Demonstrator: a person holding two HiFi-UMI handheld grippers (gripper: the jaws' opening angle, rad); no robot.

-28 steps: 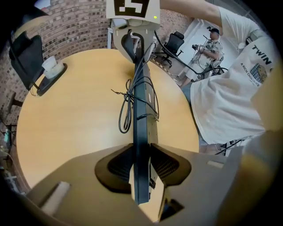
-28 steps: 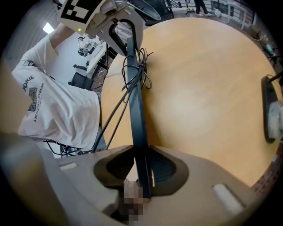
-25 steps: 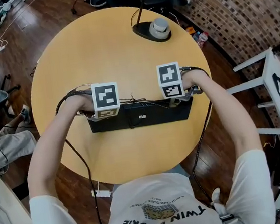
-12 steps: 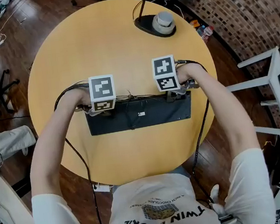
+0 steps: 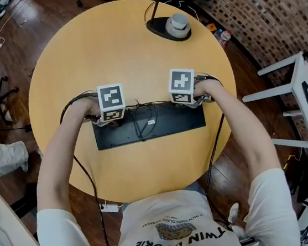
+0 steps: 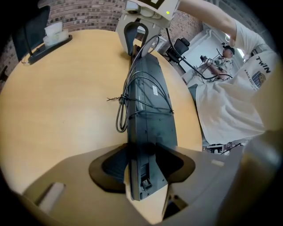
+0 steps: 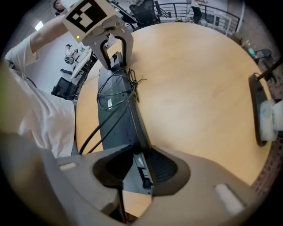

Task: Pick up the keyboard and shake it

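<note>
Keyboard [image 5: 148, 125] now lies underside up on the tabletop [image 5: 117, 51], lower than a second ago. Left tongs [image 6: 141, 165] have just been opening and stand wide around its end. Right tongs [image 7: 135, 170] have been loosening too and loosely straddle the other end. The shaking is probably over.

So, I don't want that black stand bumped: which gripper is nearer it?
The right gripper; the stand sits almost straight beyond it, the left gripper further aside. Both grippers' jaws have just been opening, the keyboard between them.
</note>
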